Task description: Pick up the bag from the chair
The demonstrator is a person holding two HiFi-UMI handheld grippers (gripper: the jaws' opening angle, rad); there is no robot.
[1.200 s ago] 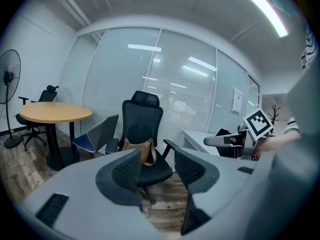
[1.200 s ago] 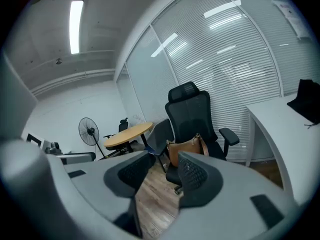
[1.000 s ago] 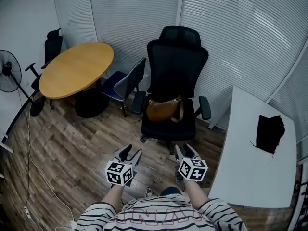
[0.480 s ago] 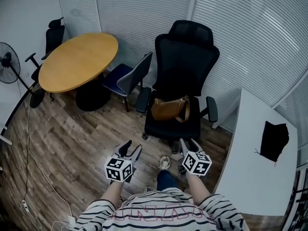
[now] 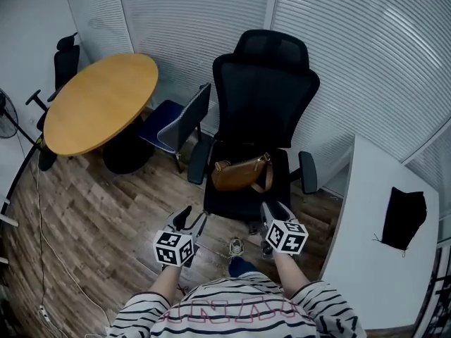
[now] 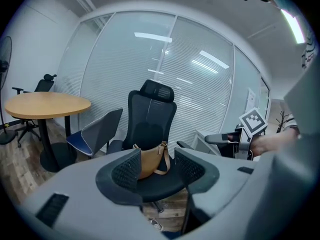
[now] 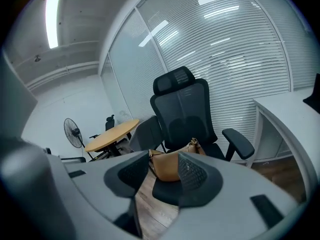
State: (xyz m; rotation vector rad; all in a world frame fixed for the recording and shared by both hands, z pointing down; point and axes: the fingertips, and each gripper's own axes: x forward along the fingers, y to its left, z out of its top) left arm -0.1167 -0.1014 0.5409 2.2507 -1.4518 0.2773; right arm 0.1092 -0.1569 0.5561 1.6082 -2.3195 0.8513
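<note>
A tan leather bag (image 5: pixel 239 174) with a strap lies on the seat of a black high-back office chair (image 5: pixel 262 94). The left gripper view frames the bag (image 6: pixel 150 160) between its jaws, well beyond them; in the right gripper view the bag (image 7: pixel 167 165) sits the same way. My left gripper (image 5: pixel 191 220) is open and empty, low and left of the chair's front. My right gripper (image 5: pixel 273 211) is open and empty too, just short of the seat's front edge. Both stand apart from the bag.
A round wooden table (image 5: pixel 100 101) stands at the left with a grey and blue chair (image 5: pixel 176 122) beside it. A white desk (image 5: pixel 384 259) at the right carries a black cloth item (image 5: pixel 404 217). Slatted blinds line the back wall. A black chair (image 5: pixel 62 62) stands far left.
The view has shifted and the chair with the bag now sits nearer my grippers. Both grippers stay open and keep their place in the view.
</note>
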